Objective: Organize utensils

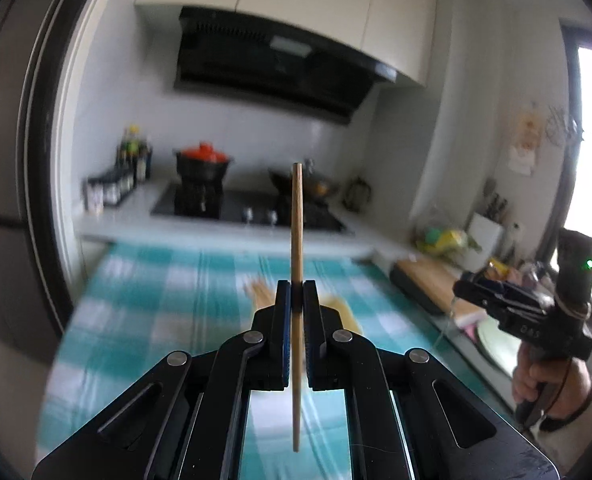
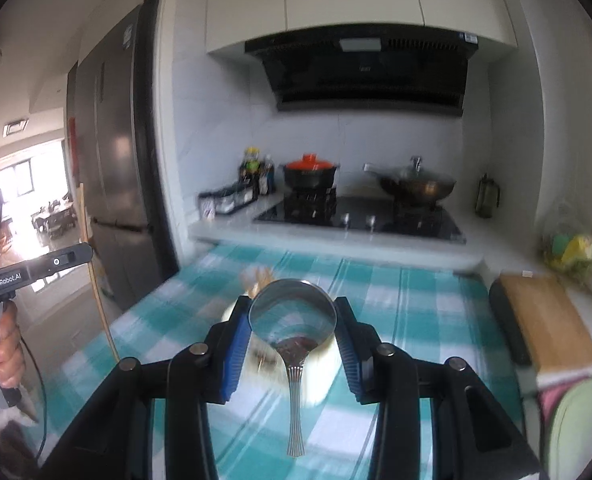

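Checked cloth below; chopstick upright (claw-pinched).

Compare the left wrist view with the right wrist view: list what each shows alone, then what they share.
Left wrist view only: the left gripper, its fingers shut on an upright wooden chopstick, and a knife block on the counter at right.

Right wrist view only: the right gripper's fingers holding a metal spoon by its bowl, handle hanging down, and a refrigerator with a bright room beyond it.

Both: the teal checked cloth, the stove, the red-lidded pot, the wok, the range hood and the cutting board.
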Demonstrator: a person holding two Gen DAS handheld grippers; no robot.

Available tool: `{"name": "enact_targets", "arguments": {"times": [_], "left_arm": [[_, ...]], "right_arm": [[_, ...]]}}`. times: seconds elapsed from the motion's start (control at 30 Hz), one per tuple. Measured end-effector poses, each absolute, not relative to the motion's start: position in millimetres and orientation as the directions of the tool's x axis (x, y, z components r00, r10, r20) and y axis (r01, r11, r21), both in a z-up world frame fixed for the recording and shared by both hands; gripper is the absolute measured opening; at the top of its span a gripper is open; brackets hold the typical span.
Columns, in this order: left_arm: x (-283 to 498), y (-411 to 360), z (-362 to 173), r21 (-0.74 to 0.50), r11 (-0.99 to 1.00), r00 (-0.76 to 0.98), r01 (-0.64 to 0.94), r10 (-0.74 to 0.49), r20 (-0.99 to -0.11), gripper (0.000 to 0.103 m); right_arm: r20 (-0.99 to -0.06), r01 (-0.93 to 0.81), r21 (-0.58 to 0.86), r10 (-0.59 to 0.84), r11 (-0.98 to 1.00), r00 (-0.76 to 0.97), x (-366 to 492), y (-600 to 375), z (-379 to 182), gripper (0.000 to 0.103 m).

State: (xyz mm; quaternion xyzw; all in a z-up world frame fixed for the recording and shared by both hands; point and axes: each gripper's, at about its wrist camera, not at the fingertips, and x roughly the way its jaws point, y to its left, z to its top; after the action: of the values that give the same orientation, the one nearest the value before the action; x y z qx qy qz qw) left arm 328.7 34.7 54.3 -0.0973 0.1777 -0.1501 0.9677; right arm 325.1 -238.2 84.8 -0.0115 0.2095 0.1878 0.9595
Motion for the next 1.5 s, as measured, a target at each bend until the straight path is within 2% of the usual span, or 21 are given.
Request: {"name": "enact_targets", "arguments": {"times": [0.2,0.3,0.4,0.6,0.77,0.8,0.83,0.87,0.9,0.97,1.0,1.03,1.07,1.13,1.2,1.27,1.3,1.43,1.5], "left_arm": [[398,16,92,-0.245,0.951,0.950,0.186,-0.238,-0.204,0.004],[429,1,84,-0.232,0.962,0.959,0.145,-0.194,-0.206,0.004],[457,-10,58,-0.230,0.965,0.943,0.125,-0.188,-0.274,0.004],[501,-24,-12,-0.222,0.967,0.852,0.126,-0.220,-0.475,0.004],[523,-31,-49,-0.219,0.969,0.773,0.115,-0.226,-0.593,0.006],[522,-32,-51,-0.210,0.971,0.767,0.113,-0.219,-0.604,0.010],[519,-31,-50,-0.202,0.973,0.763,0.115,-0.216,-0.609,0.023],[513,-30,-46,-0.193,0.974,0.766,0.117,-0.212,-0.607,0.042],[508,-28,-42,-0.185,0.976,0.774,0.119,-0.208,-0.599,0.051],[484,-24,-24,-0.151,0.980,0.806,0.126,-0.190,-0.560,0.080],[468,-22,-13,-0.128,0.984,0.824,0.128,-0.177,-0.538,0.086],[449,-20,-1,-0.096,0.987,0.844,0.126,-0.157,-0.513,0.099],[433,-18,9,-0.065,0.991,0.861,0.118,-0.134,-0.491,0.103],[387,-20,27,0.040,0.997,0.906,0.063,-0.040,-0.422,0.103],[348,-23,34,0.120,0.993,0.930,0.011,0.034,-0.367,0.103],[315,-28,32,0.165,0.986,0.924,-0.013,0.074,-0.374,0.103],[304,-29,30,0.171,0.985,0.919,-0.004,0.072,-0.388,0.103],[244,-36,11,0.131,0.991,0.900,-0.002,0.059,-0.433,0.103],[227,-37,4,0.131,0.991,0.892,-0.024,0.080,-0.445,0.103]], "right_arm": [[-0.309,-0.320,0.132,0.345,0.938,0.886,390,-231,112,0.042],[-0.309,-0.311,0.147,0.342,0.939,0.887,417,-224,97,0.042],[-0.390,-0.303,0.158,0.342,0.940,0.855,447,-214,65,0.042],[-0.602,-0.302,0.157,0.333,0.941,0.726,491,-201,-7,0.042],[-0.679,-0.283,0.240,0.369,0.929,0.635,514,-206,-39,0.043],[-0.680,-0.268,0.259,0.373,0.928,0.631,516,-209,-40,0.043],[-0.675,-0.255,0.279,0.378,0.926,0.633,514,-214,-38,0.044],[-0.665,-0.246,0.291,0.380,0.925,0.643,509,-221,-33,0.044],[-0.654,-0.237,0.290,0.373,0.927,0.658,503,-226,-25,0.044],[-0.625,-0.236,0.273,0.358,0.933,0.693,483,-238,-3,0.044],[-0.613,-0.241,0.265,0.356,0.934,0.705,476,-240,7,0.047],[-0.590,-0.248,0.247,0.348,0.937,0.729,459,-244,22,0.056],[-0.565,-0.247,0.222,0.331,0.943,0.756,440,-246,38,0.063],[-0.523,-0.250,0.183,0.310,0.951,0.794,409,-250,61,0.065],[-0.485,-0.243,0.143,0.282,0.959,0.828,370,-251,79,0.072],[-0.459,-0.230,0.125,0.262,0.965,0.849,334,-250,88,0.084],[-0.456,-0.221,0.118,0.250,0.968,0.854,315,-249,88,0.087],[-0.445,-0.164,0.119,0.200,0.979,0.873,249,-243,73,0.103],[-0.442,-0.151,0.141,0.199,0.978,0.875,218,-241,63,0.103]]}}
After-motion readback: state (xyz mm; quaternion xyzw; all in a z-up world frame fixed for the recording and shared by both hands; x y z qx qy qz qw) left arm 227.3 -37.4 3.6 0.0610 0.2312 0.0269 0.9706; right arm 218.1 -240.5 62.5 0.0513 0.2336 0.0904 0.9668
